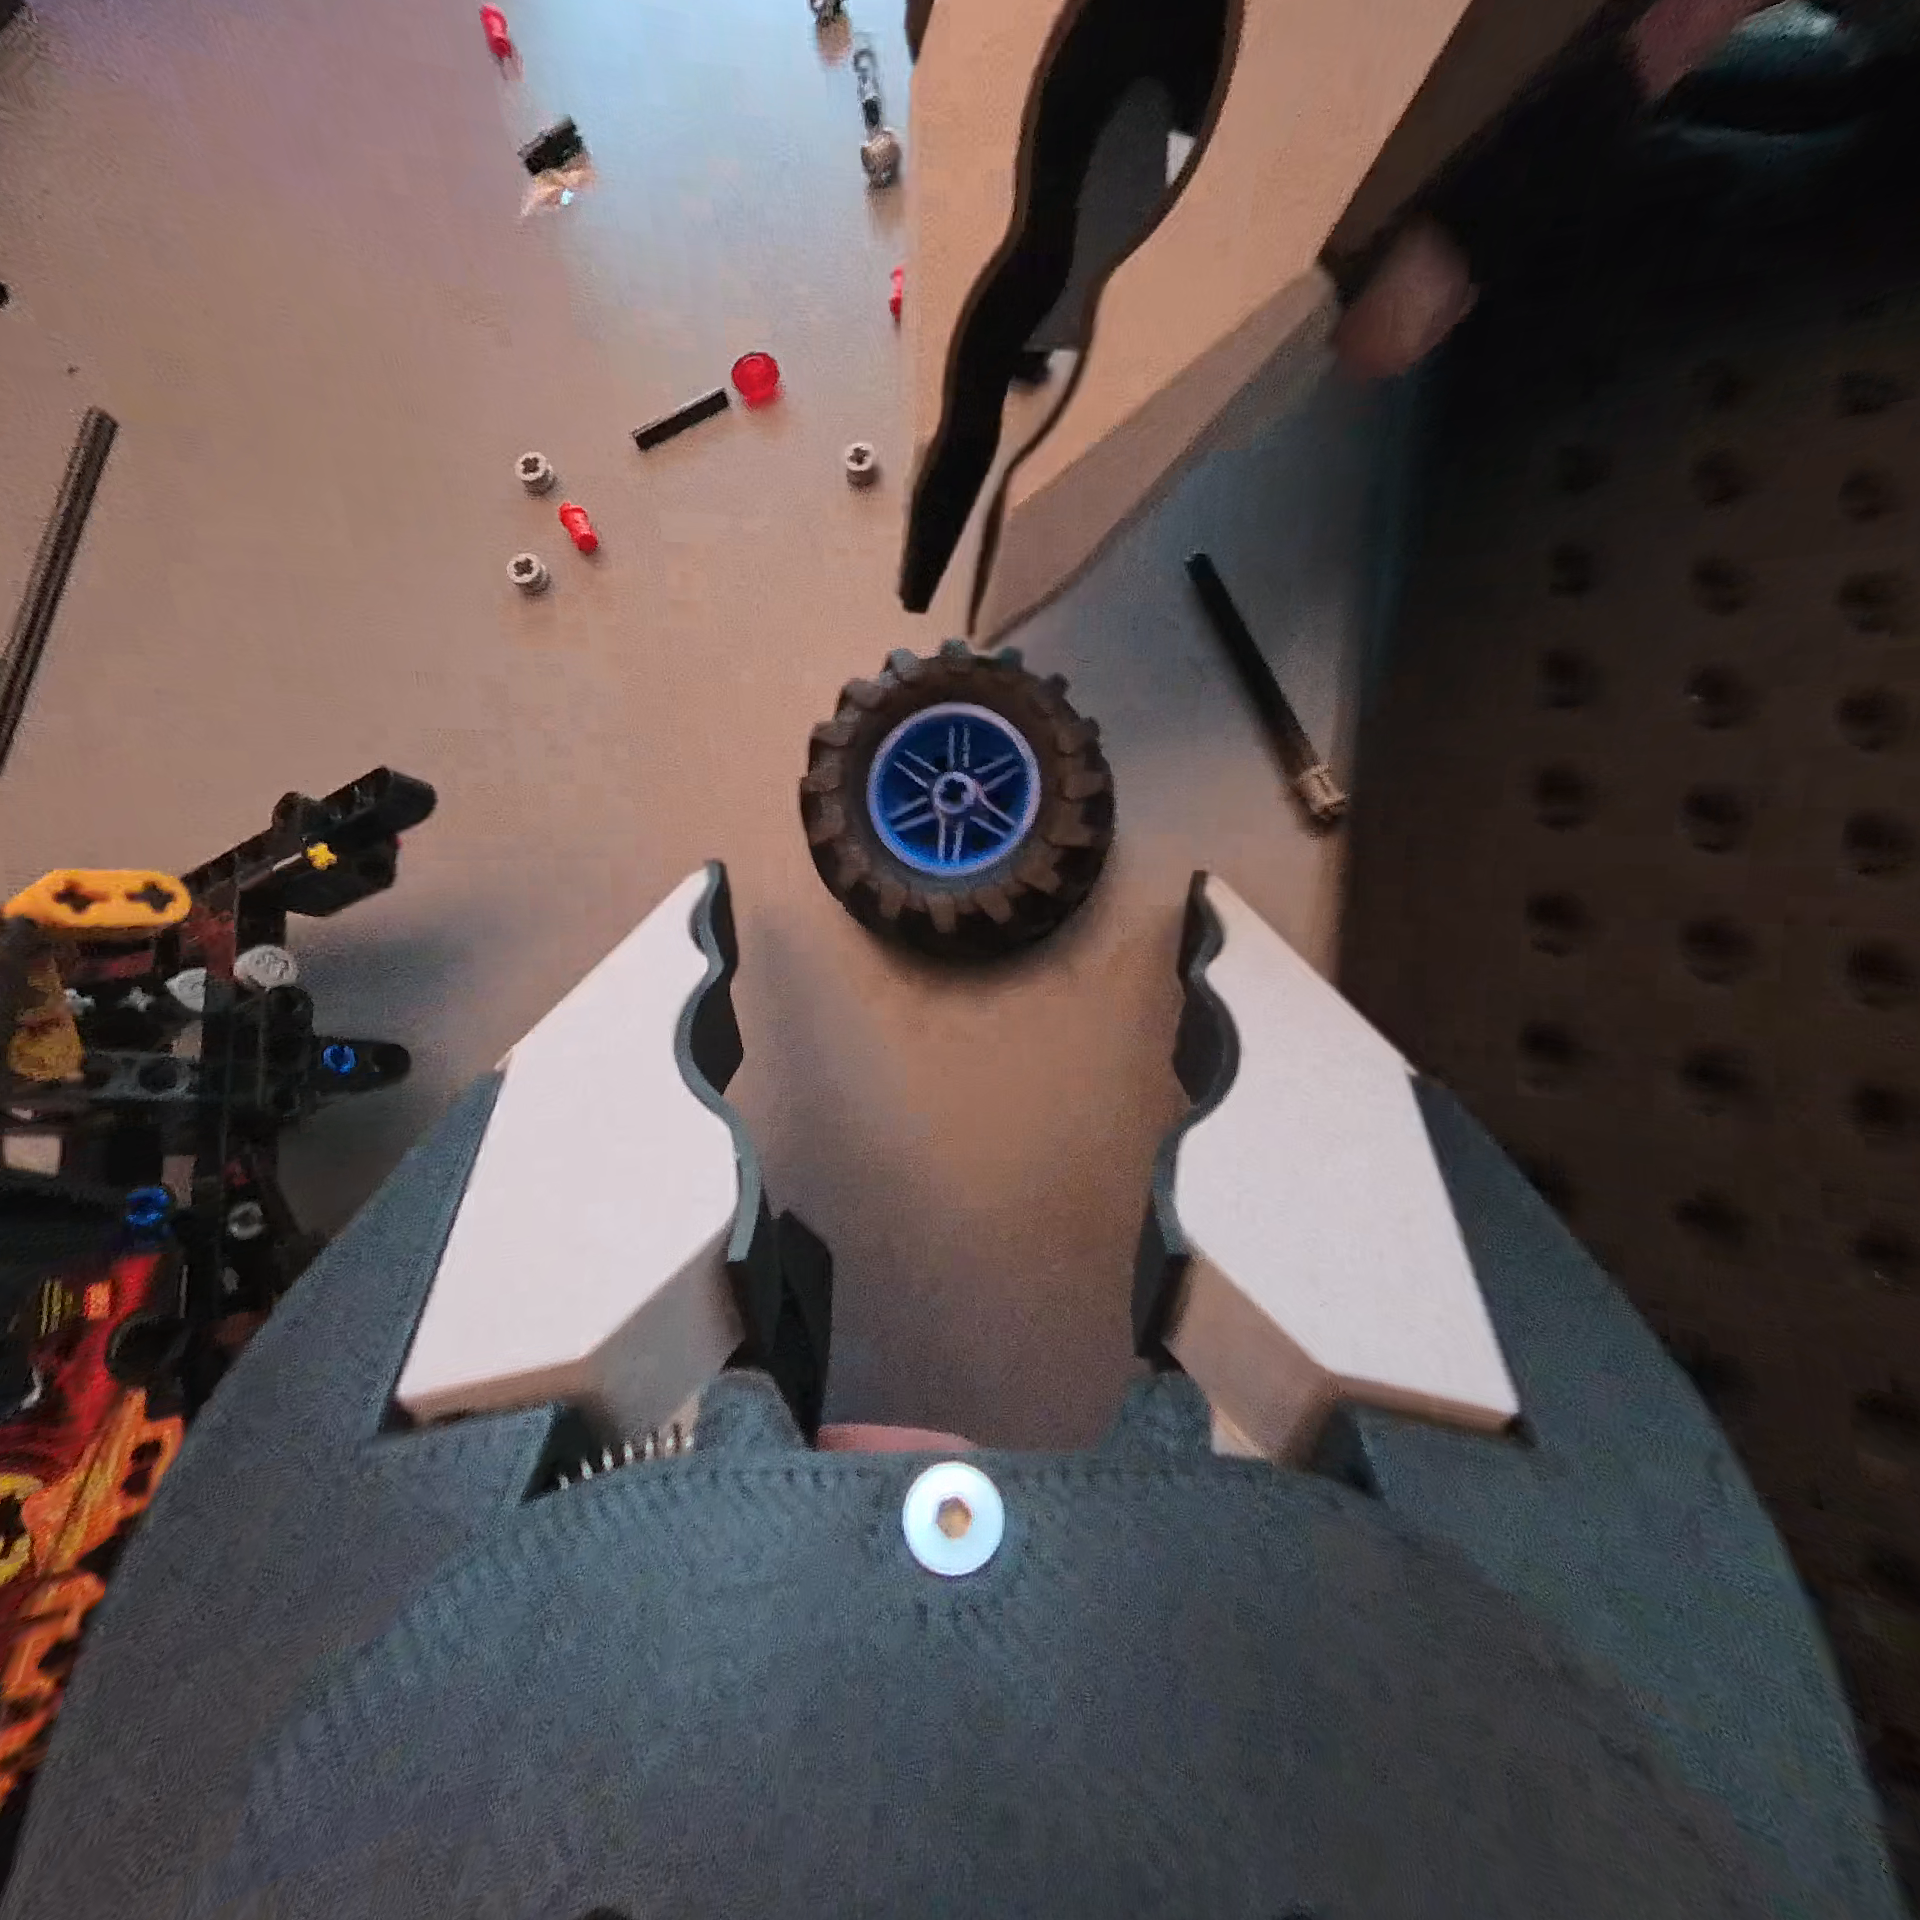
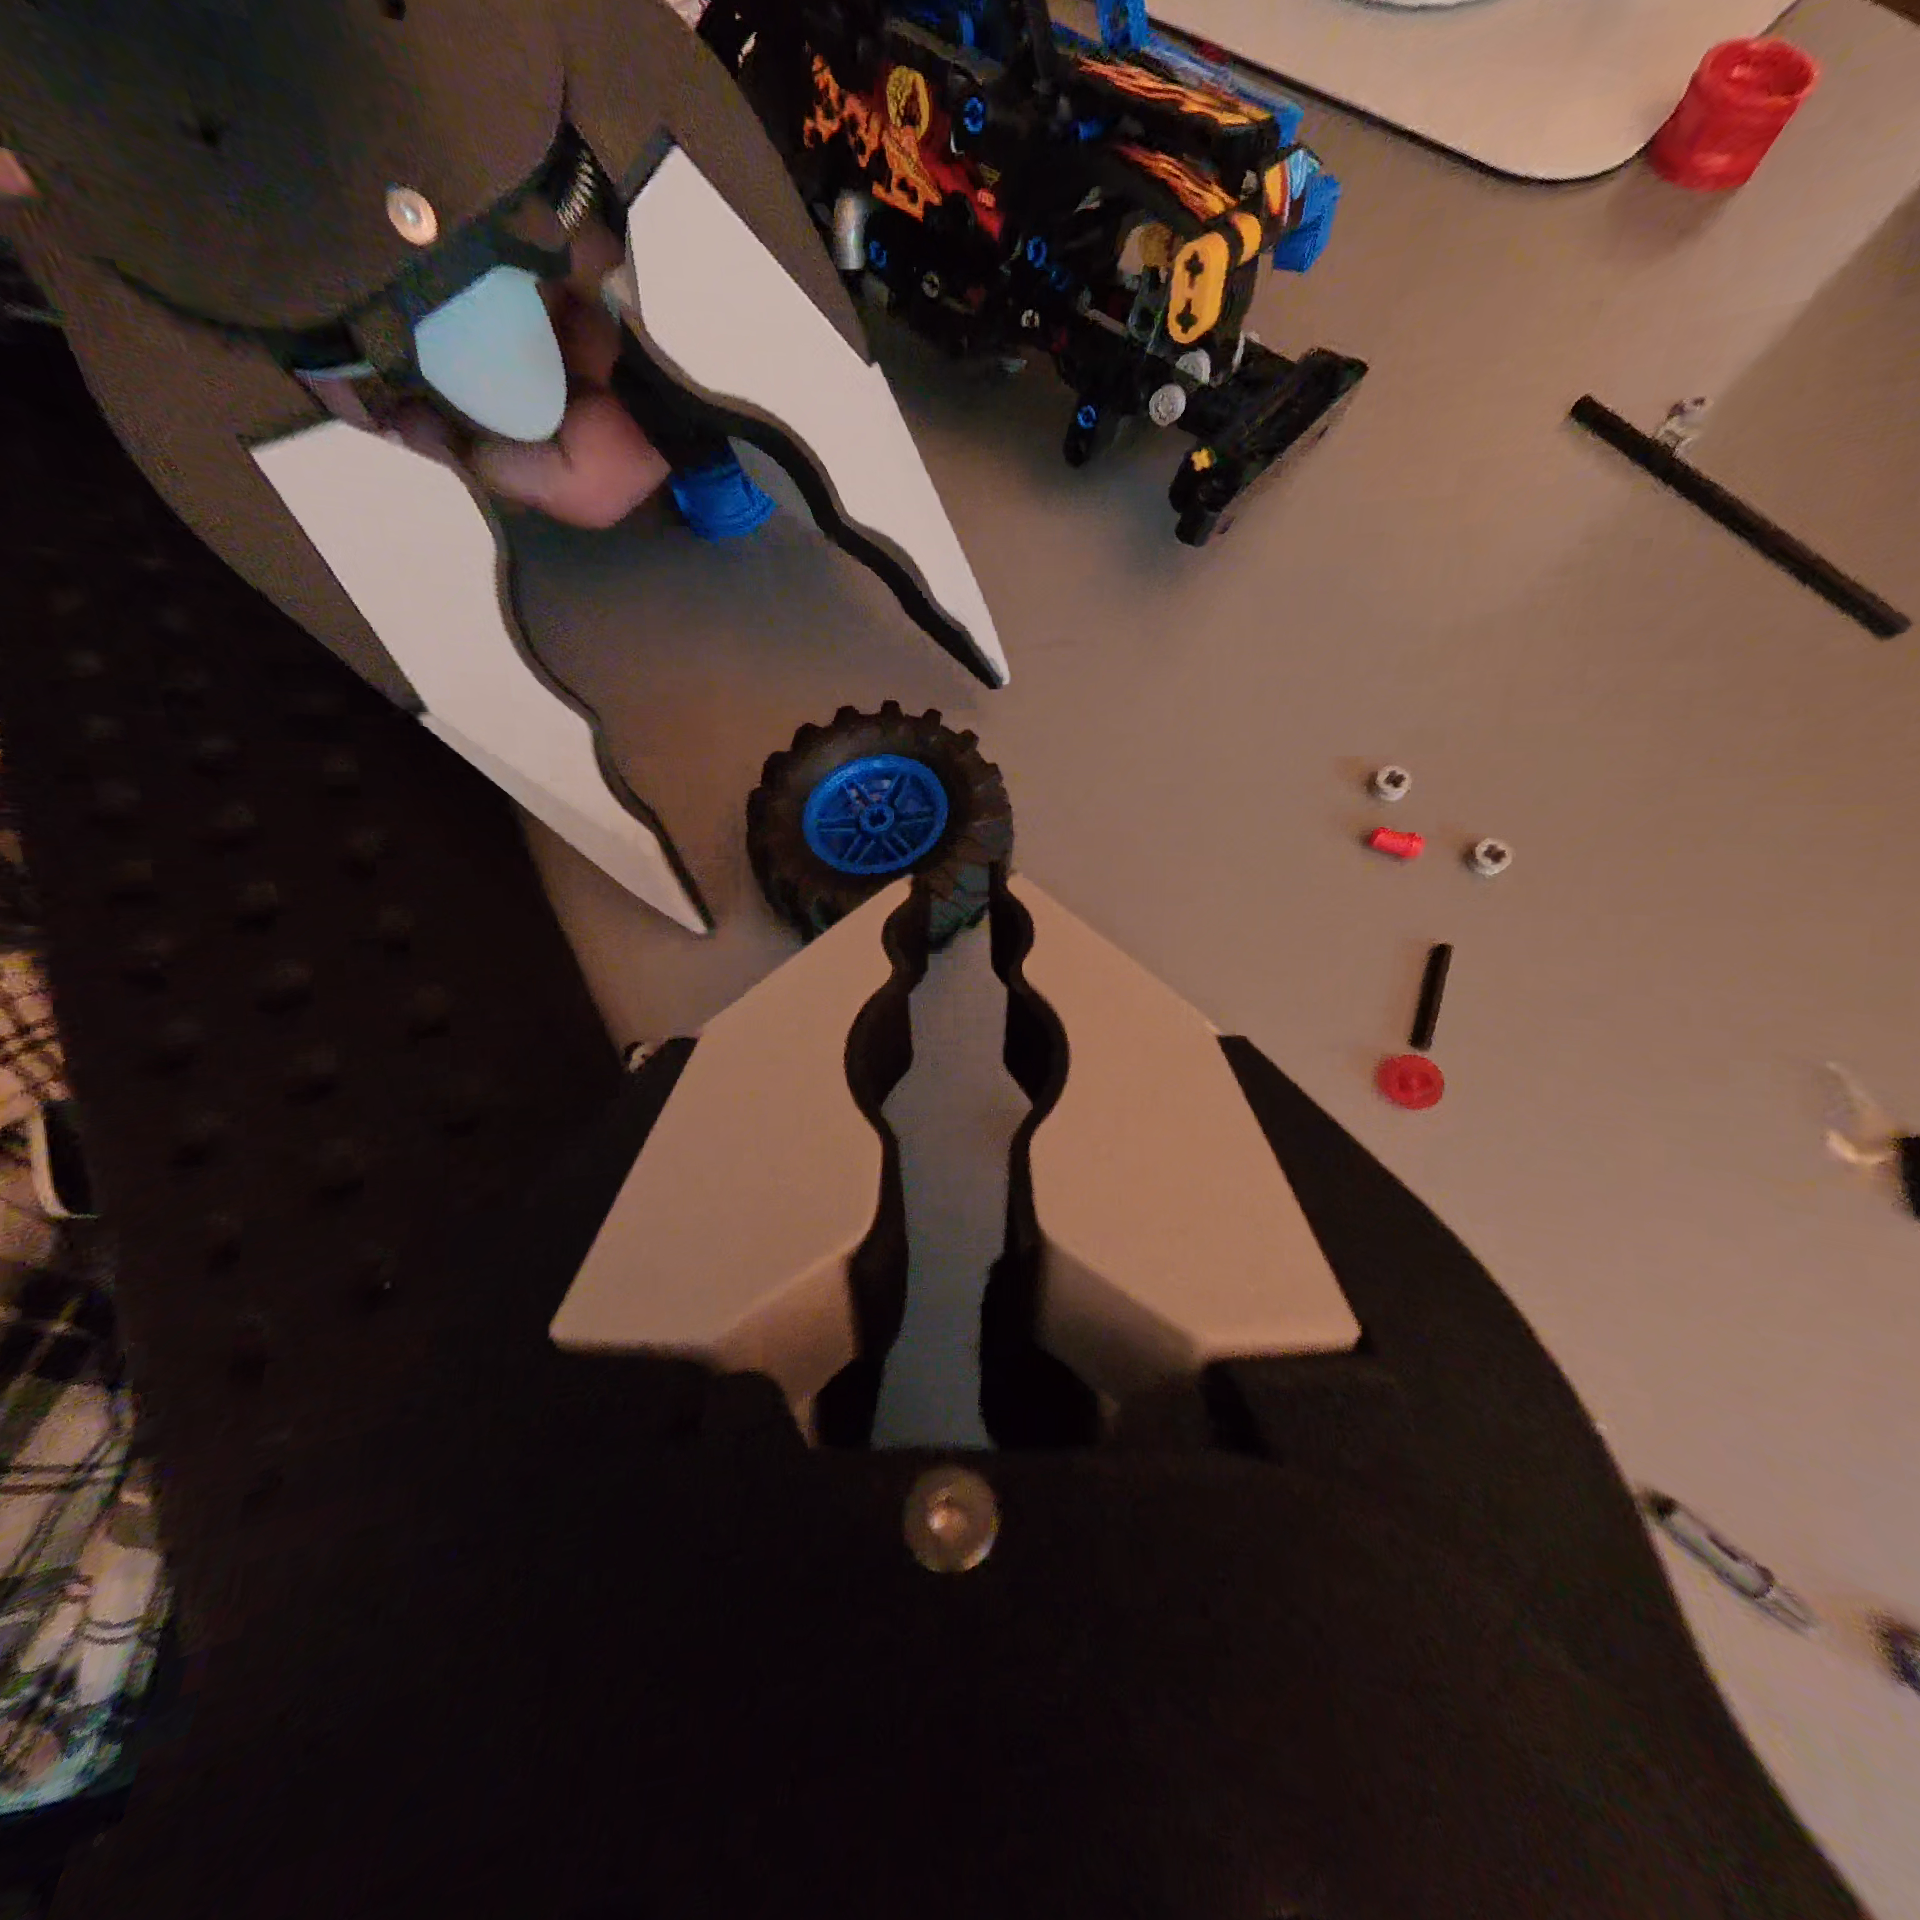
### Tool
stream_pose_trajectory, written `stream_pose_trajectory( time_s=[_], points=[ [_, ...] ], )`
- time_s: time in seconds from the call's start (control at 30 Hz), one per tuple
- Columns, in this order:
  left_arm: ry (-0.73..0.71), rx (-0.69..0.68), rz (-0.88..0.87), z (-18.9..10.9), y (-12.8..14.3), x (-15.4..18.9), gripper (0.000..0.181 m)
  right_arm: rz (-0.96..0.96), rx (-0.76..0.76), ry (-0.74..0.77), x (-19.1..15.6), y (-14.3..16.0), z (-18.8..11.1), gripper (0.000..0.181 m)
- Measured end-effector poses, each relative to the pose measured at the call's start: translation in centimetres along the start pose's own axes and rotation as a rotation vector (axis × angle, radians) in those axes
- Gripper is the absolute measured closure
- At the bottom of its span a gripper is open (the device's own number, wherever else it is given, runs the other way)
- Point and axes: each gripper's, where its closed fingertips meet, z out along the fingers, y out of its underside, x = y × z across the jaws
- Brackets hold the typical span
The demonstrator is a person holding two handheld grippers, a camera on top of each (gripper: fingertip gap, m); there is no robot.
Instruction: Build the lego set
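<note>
A wheel (image 1: 956, 800) with a black tyre and blue hub lies flat on the tan table, hub up. My left gripper (image 1: 956, 881) is open and empty, its tips just short of the wheel on either side. In the right wrist view the left gripper (image 2: 847, 800) straddles the wheel (image 2: 878, 810) from the far side. My right gripper (image 2: 956, 888) has its jaws drawn narrow on the tyre's near edge; it also shows in the left wrist view (image 1: 948, 618). The partly built black, orange and red truck (image 1: 156, 1039) stands at the left, and shows at the top of the right wrist view (image 2: 1039, 208).
Loose parts lie on the table: grey bushes (image 1: 534, 473), a red pin (image 1: 579, 527), a red round piece (image 1: 755, 376), a short black axle (image 1: 681, 419), a longer axle (image 1: 1262, 686). A dark studded mat (image 1: 1662, 831) borders the table. A red cylinder (image 2: 1730, 114) stands far back.
</note>
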Motion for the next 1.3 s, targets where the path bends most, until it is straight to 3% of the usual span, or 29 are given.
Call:
stream_pose_trajectory(
  time_s=[0.1, 0.2, 0.33, 0.47, 0.63, 0.83, 0.9, 1.0, 1.17, 1.3],
  points=[
    [0.002, -0.008, 0.013, 0.8, -0.2, 0.1, 0.124, 0.072, -0.005, -0.033, 0.2, 0.2, 0.1, 0.168],
    [-0.046, 0.004, 0.058, 0.7, -0.4, 0.2, 0.124, 0.133, -0.001, -0.089, -0.2, 0.0, -0.1, 0.157],
    [-0.219, 0.073, 0.305, -0.1, -2.0, 0.4, 0.125, 0.189, 0.0, -0.126, -0.5, -0.2, 0.1, 0.14],
    [-0.356, 0.154, 0.501, -1.5, -3.4, 0.4, 0.125, 0.235, 0.06, -0.246, -1.7, -1.4, -0.4, 0.147],
    [-0.321, 0.277, 0.486, -3.3, -5.0, 0.9, 0.125, 0.216, 0.193, -0.28, -2.2, -3.1, -1.8, 0.15],
    [-0.055, 0.459, 0.181, -6.2, -6.9, 1.8, 0.118, -0.18, 0.258, 0.013, -3.2, -5.1, -3.5, 0.152],
    [-0.02, 0.458, 0.172, -6.3, -6.8, 2.0, 0.132, -0.376, 0.272, 0.143, -3.9, -6.1, -4.1, 0.152],
    [-0.041, 0.493, 0.243, -7.1, -6.9, 2.3, 0.154, -0.641, 0.187, 0.308, -4.7, -6.1, -4.1, 0.152],
    [-0.178, 0.498, 0.468, -8.1, -7.3, 3.2, 0.155, -0.836, 0.212, 0.436, -5.6, -6.7, -4.9, 0.152],
    [-0.388, 0.359, 0.759, -6.1, -5.1, 3.1, 0.155, -0.766, 0.099, 0.301, -5.0, -3.6, -3.3, 0.148]
  ],
)
